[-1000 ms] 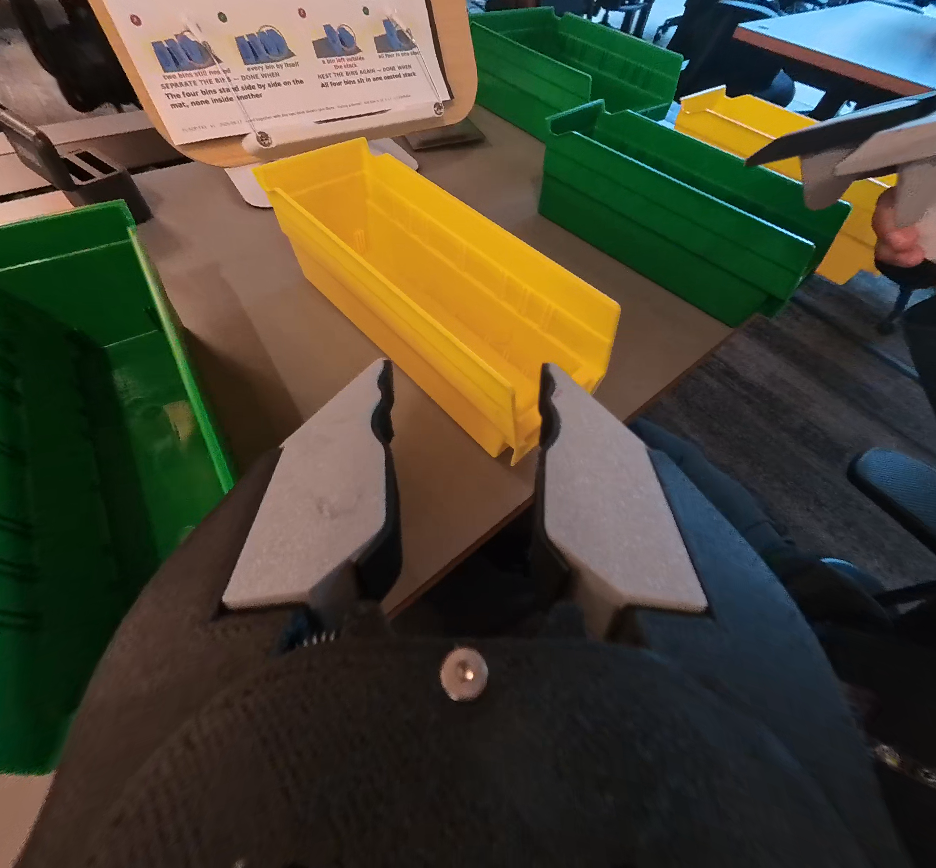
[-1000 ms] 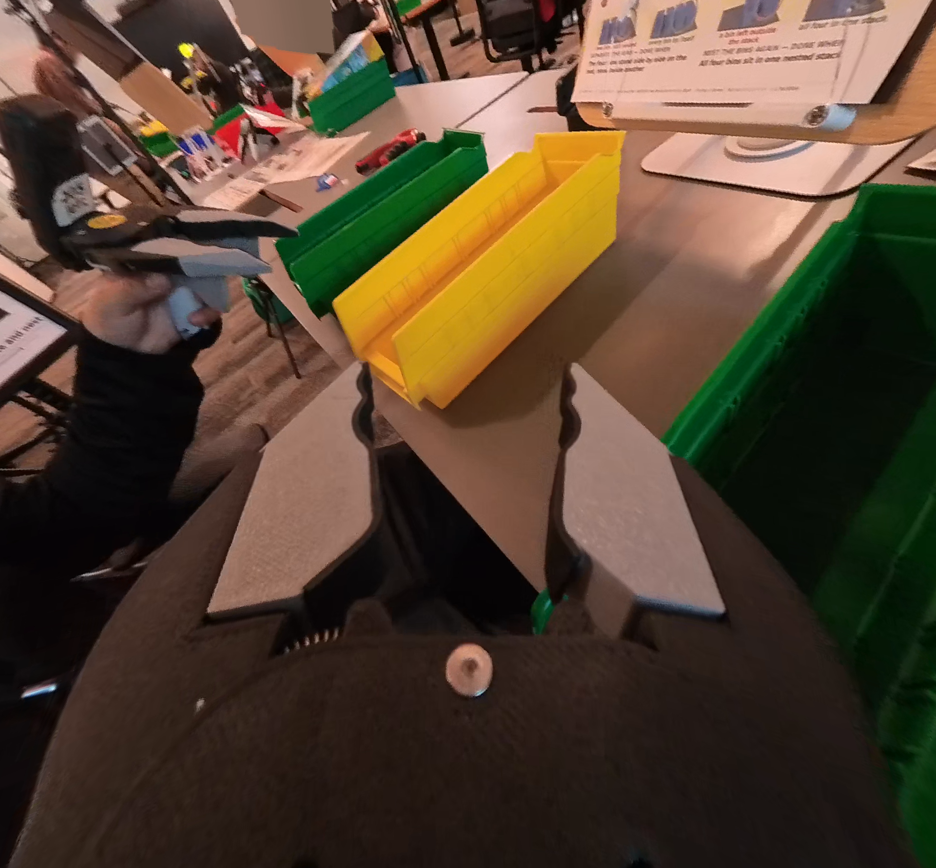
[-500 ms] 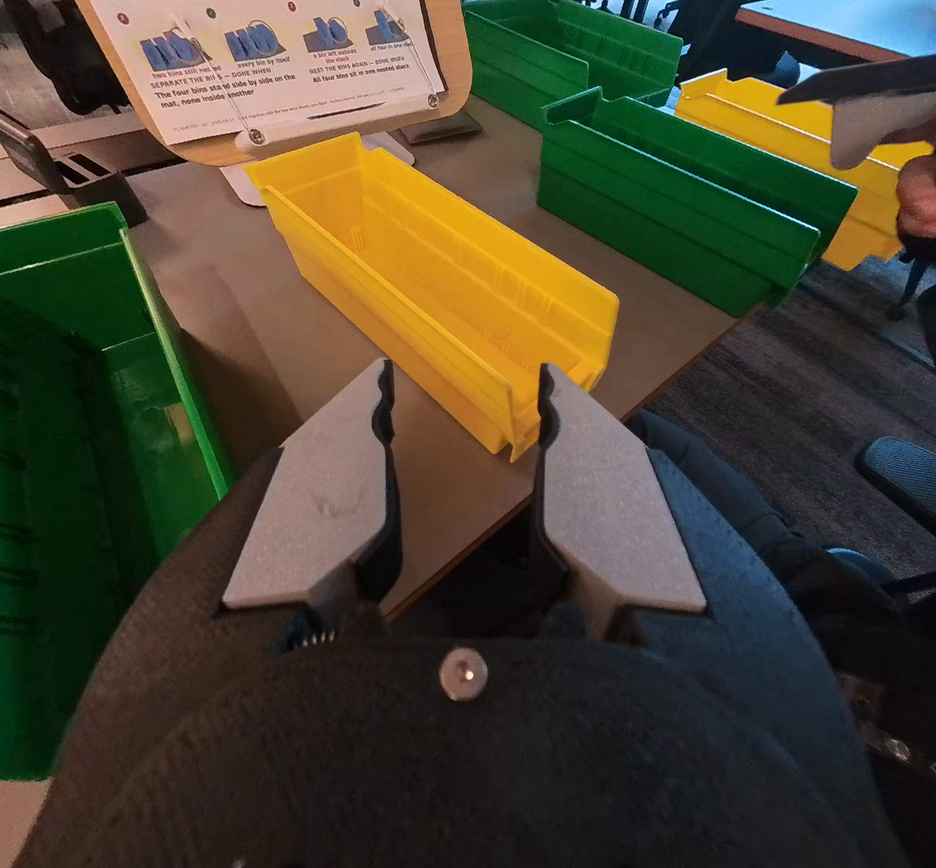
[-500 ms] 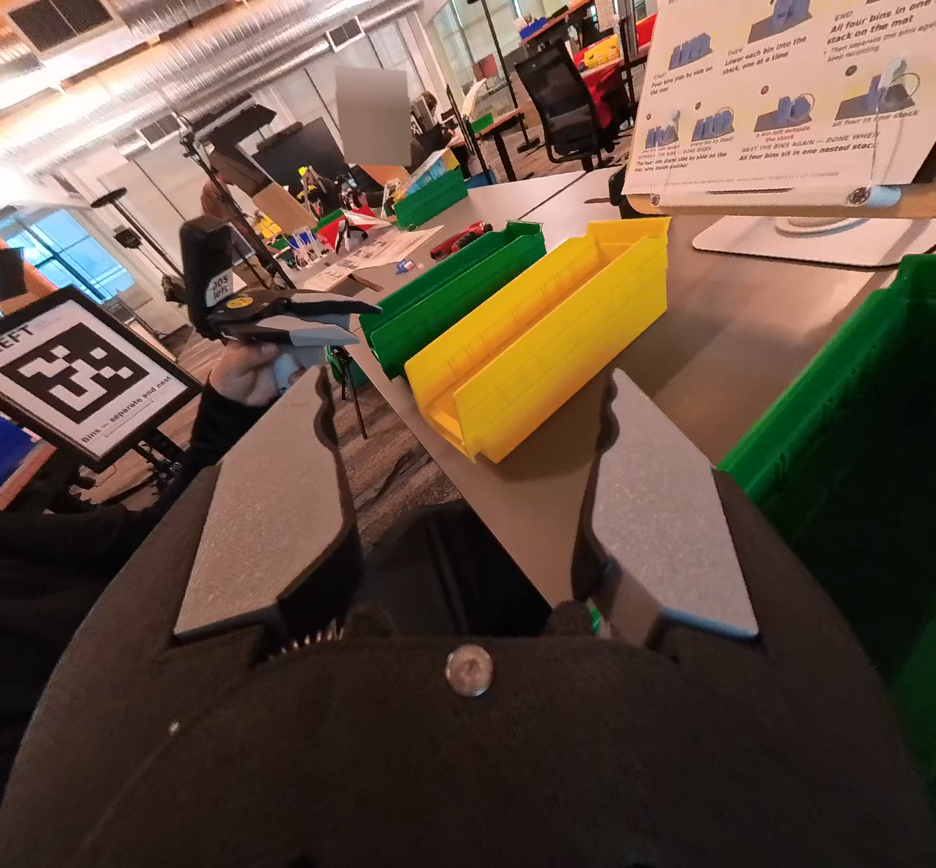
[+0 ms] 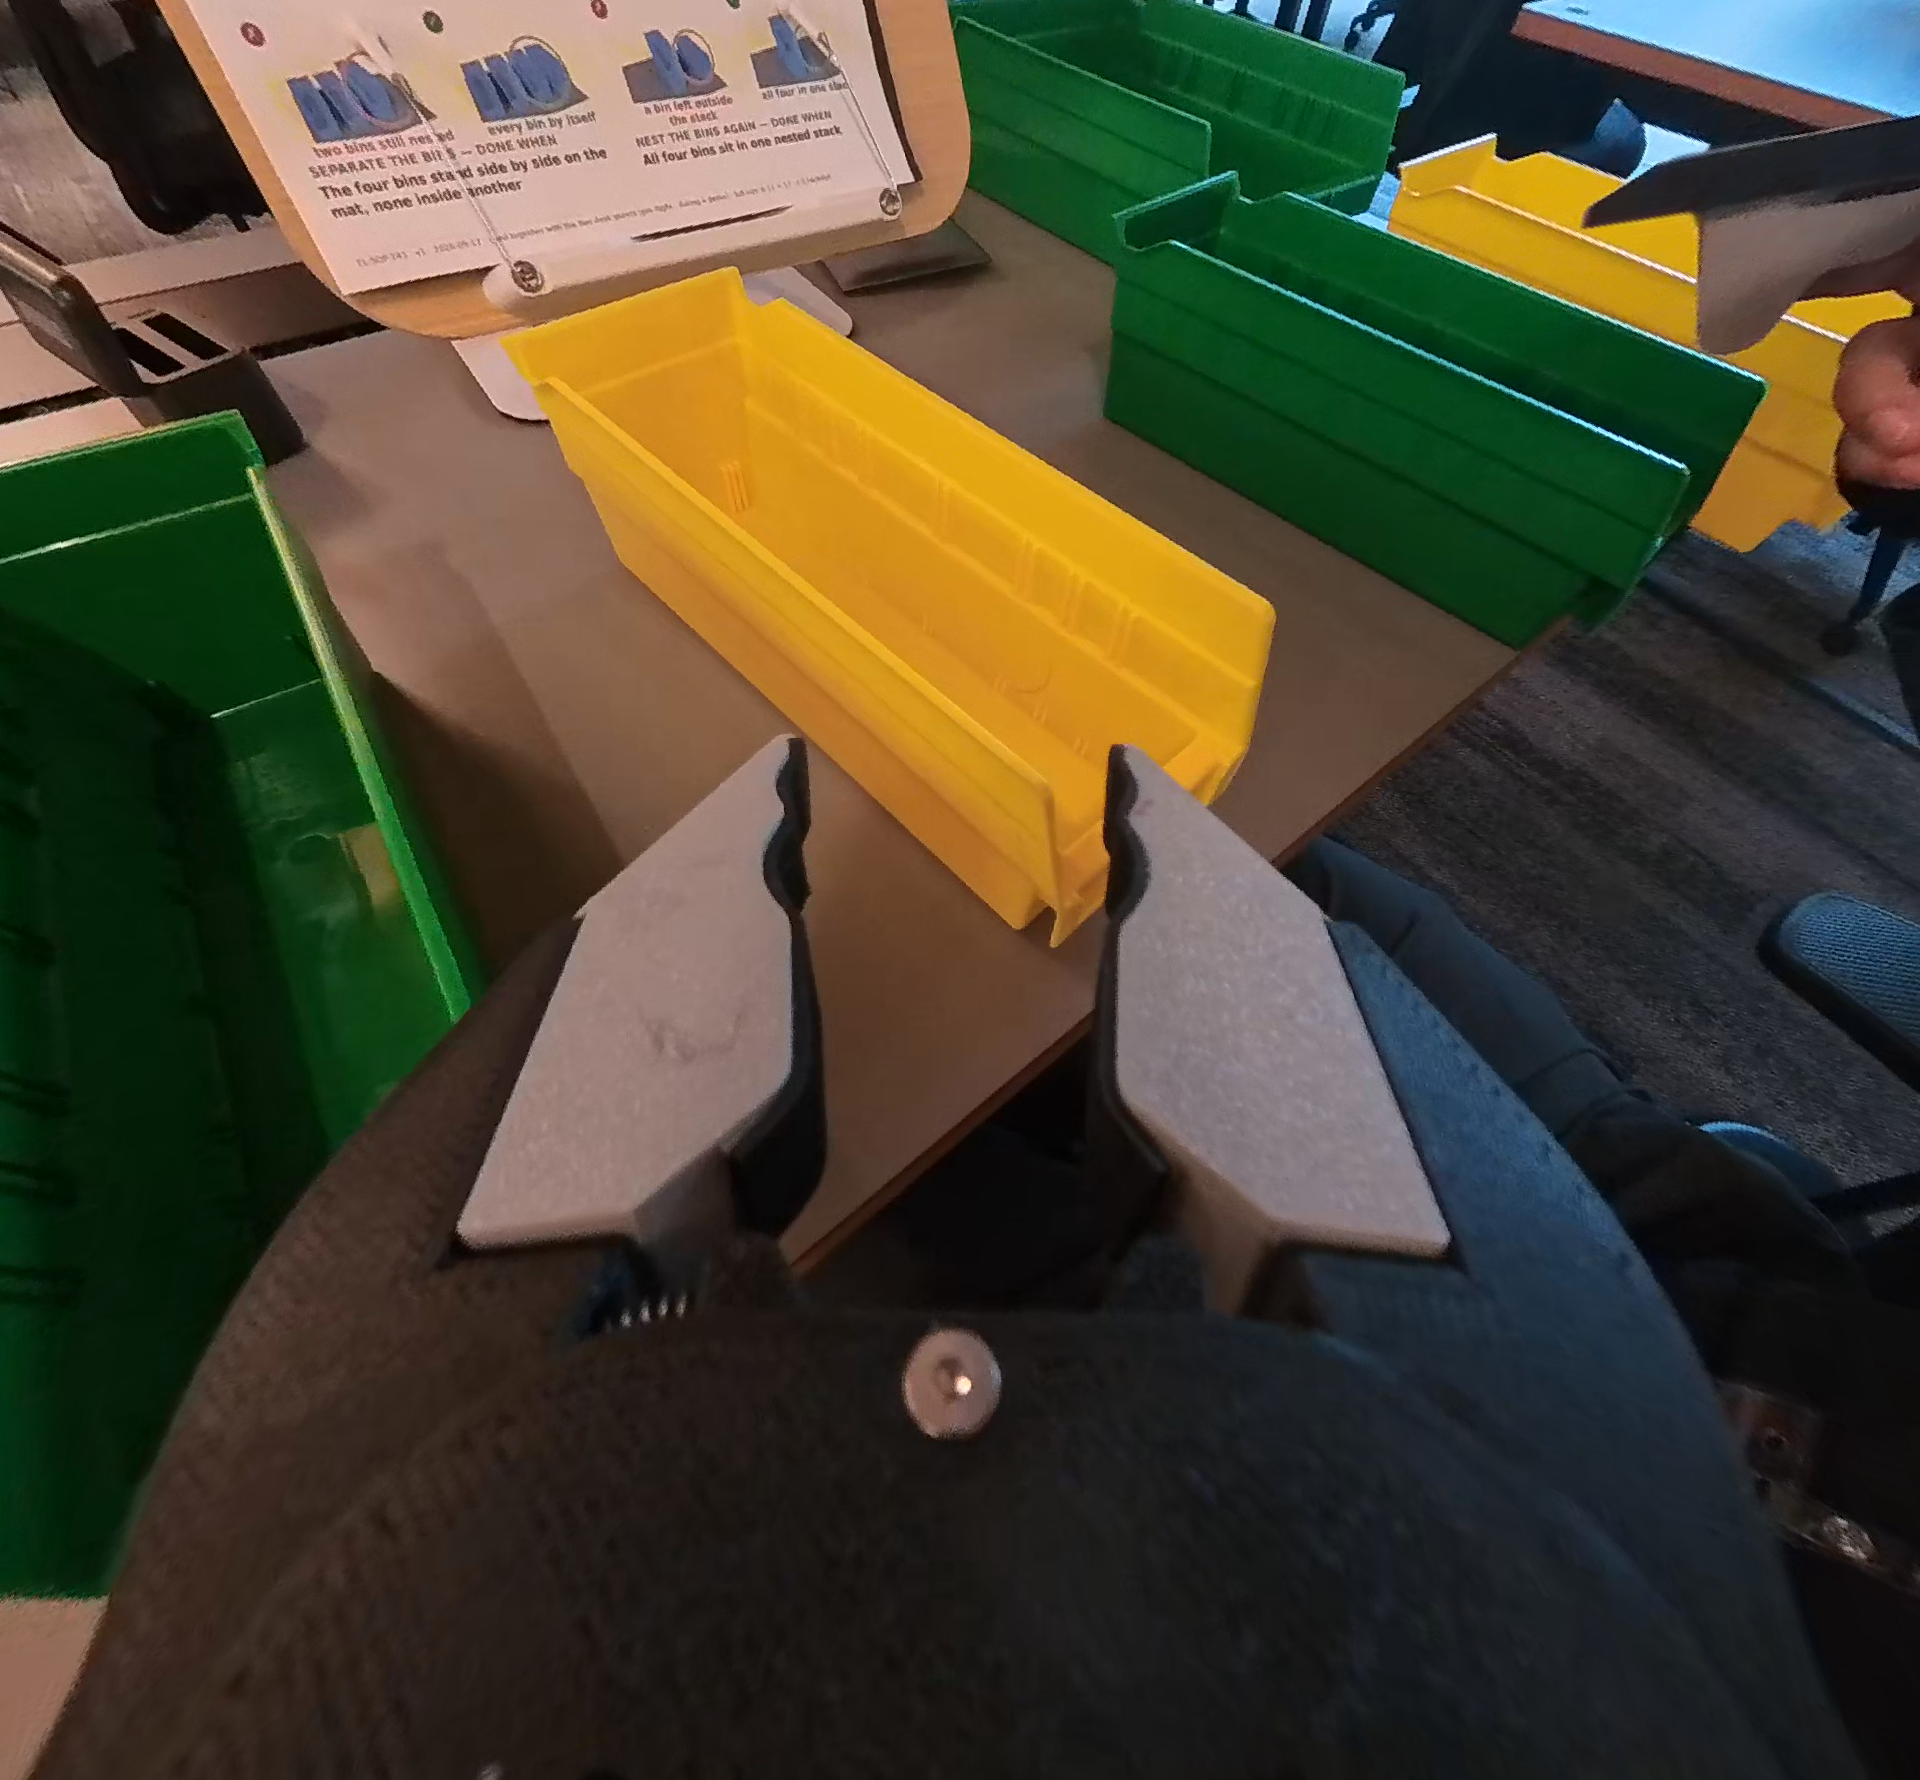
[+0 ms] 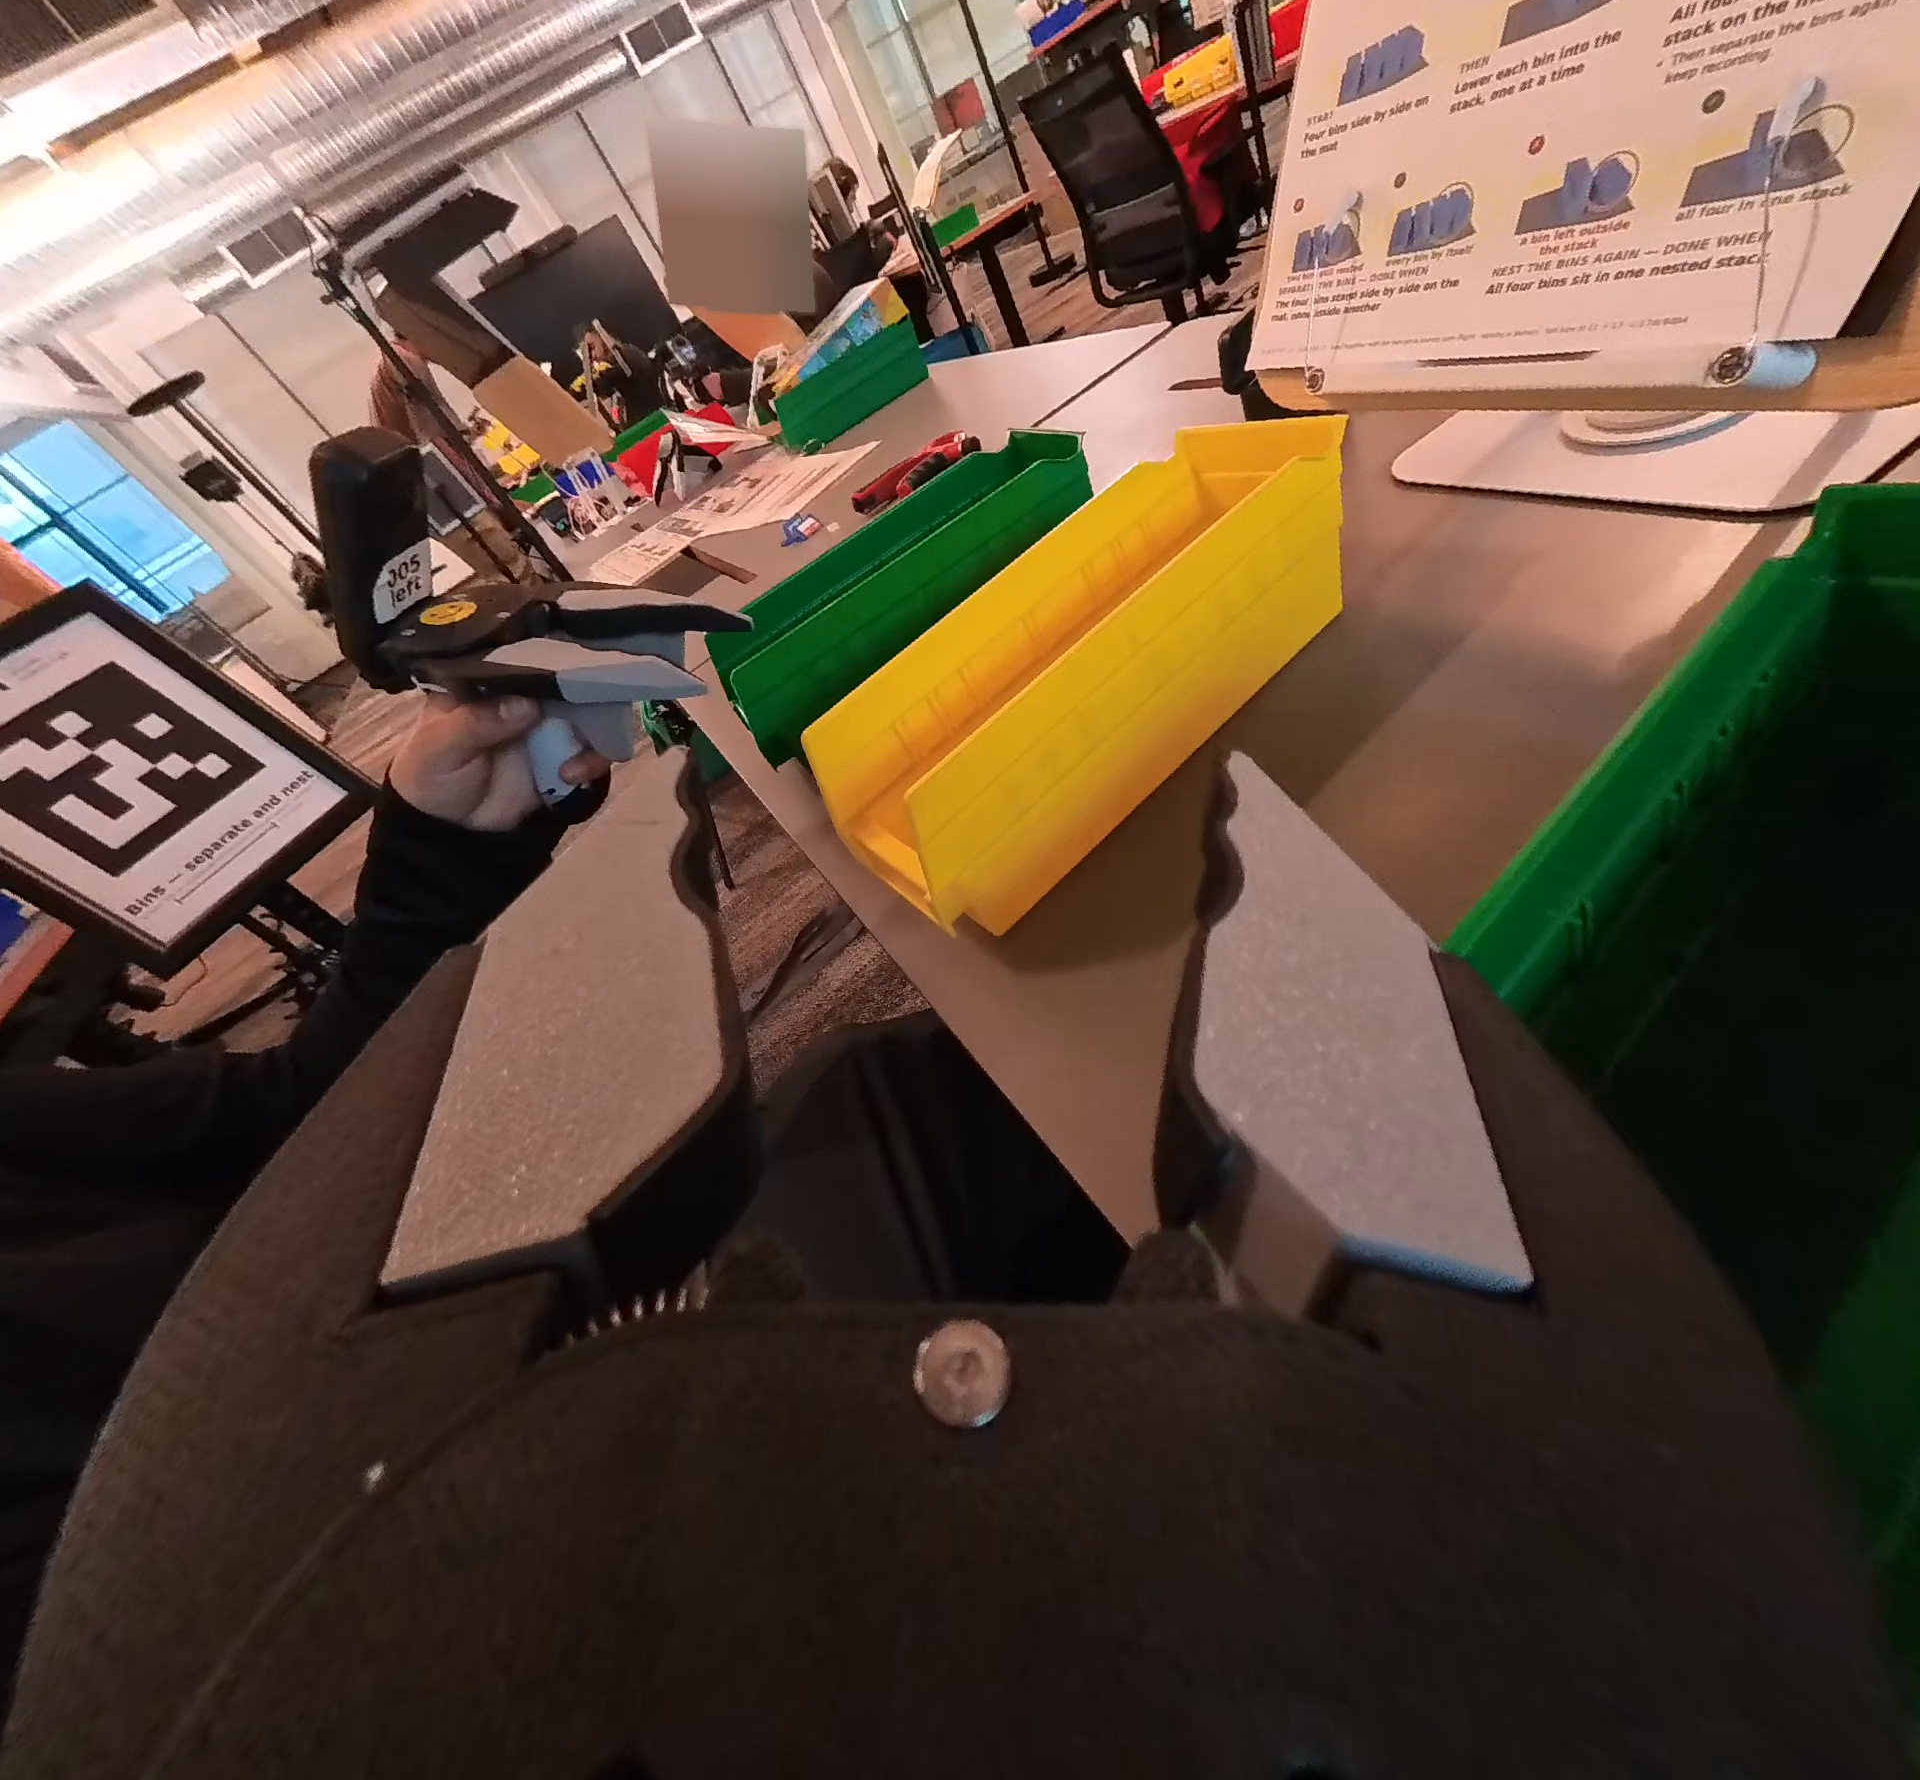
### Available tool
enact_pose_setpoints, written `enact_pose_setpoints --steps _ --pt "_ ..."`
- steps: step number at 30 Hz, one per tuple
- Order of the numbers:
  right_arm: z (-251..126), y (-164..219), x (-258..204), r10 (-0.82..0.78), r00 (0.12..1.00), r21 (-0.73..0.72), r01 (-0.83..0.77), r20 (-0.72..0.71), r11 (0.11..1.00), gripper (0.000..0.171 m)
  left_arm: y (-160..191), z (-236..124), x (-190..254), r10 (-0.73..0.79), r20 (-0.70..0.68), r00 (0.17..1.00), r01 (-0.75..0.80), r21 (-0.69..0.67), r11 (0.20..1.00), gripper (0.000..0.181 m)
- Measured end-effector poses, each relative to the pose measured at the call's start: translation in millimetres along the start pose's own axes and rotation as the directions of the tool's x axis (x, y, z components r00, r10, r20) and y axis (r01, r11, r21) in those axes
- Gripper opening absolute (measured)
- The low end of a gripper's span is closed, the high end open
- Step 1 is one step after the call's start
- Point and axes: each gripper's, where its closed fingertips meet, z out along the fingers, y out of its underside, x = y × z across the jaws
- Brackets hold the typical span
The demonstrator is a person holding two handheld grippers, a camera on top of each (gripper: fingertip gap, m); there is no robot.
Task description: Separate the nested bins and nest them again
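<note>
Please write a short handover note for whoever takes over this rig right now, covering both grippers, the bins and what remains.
Left gripper: open, empty, in front of the near yellow bin.
Right gripper: open, empty, held off the table's front edge.
Bins: four stand apart, side by side: green bin at the left end, near yellow bin, second green bin, far yellow bin. Another green bin sits behind them.
Done: separation looks complete; none sits inside another.
Left: nest all four into one stack, one at a time.
</note>
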Motion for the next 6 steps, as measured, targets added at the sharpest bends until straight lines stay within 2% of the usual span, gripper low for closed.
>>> enact_pose_setpoints --steps 6 --pt "1.2 1.2 1.4 0.002 1.000 -0.005 -0.002 -0.008 1.000 0.092 -0.2 -0.3 0.0 0.000 -0.001 1.000 0.000 0.000 1.000 0.056"
